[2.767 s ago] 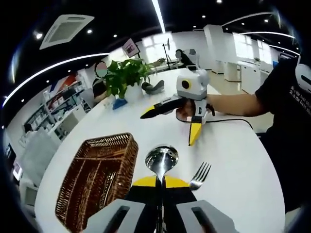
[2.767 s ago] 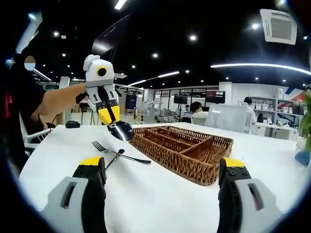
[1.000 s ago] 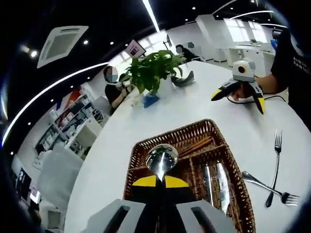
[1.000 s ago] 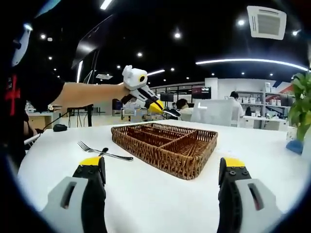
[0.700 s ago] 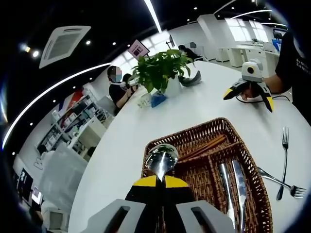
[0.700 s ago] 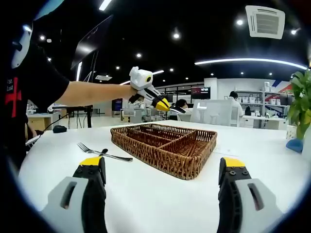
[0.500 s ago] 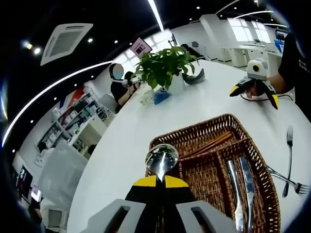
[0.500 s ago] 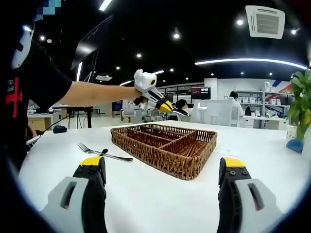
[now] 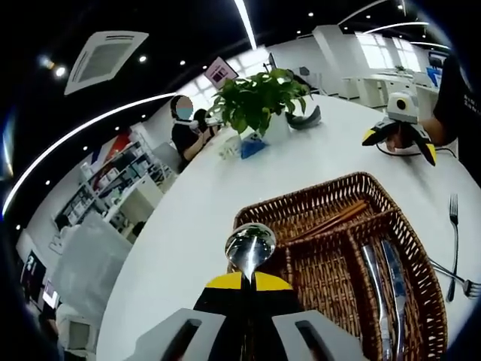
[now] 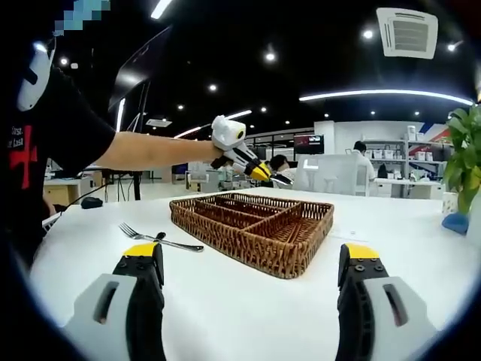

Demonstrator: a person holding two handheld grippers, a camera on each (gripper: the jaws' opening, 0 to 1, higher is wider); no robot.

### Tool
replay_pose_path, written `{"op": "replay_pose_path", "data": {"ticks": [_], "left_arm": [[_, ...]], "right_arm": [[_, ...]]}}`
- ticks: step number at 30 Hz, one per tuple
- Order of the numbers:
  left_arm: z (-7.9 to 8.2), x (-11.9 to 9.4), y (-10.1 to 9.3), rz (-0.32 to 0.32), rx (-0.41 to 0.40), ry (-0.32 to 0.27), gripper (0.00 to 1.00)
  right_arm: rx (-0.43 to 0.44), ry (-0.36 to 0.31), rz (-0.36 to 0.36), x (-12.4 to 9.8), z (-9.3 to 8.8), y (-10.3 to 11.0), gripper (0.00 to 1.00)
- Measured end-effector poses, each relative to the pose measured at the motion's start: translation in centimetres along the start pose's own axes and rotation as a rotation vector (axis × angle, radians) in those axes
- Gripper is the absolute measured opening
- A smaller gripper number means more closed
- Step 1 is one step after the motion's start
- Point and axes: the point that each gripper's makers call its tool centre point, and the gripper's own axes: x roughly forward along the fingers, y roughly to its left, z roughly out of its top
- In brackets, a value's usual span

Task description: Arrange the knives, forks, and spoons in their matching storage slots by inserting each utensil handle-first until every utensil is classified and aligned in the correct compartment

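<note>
White table [image 9: 225,180] under a wicker tray [image 9: 421,259]: left gripper [image 9: 250,280] clamps a spoon [image 9: 250,246] bowl-up at 6 o'clock, right gripper [image 10: 250,259] idle and spread; handle could snag the tray rim or a divider if lowered off-line.

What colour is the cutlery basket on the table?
Brown woven wicker basket; the left gripper view shows it best, looking down into it.

Left hand-held gripper [image 9: 248,284] clamped; right hand-held gripper [image 10: 254,259] spread.

Bright ceiling strips [image 9: 244,22] (edges bowed), sharp focus.
</note>
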Motion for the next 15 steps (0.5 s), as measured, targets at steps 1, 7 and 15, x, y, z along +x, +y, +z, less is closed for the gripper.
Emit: {"op": "replay_pose_path", "data": {"ticks": [1,7,15], "left_arm": [[-0.5,0.7,1.1,0.001,-0.019,-0.012,0.0],[-1.8,1.7,2.2,0.004,-0.026,0.005,0.0],[-5.7,4.3,2.5,-0.032,-0.112,0.024,0.0]], "right_arm": [[0.0,0.001,0.002,0.0,0.0,0.1,0.99],[0.007,-0.009,0.0,0.0,0.2,-0.1,0.99],[0.019,-0.016,-0.008,0.1,0.4,-0.6,0.99]]}}
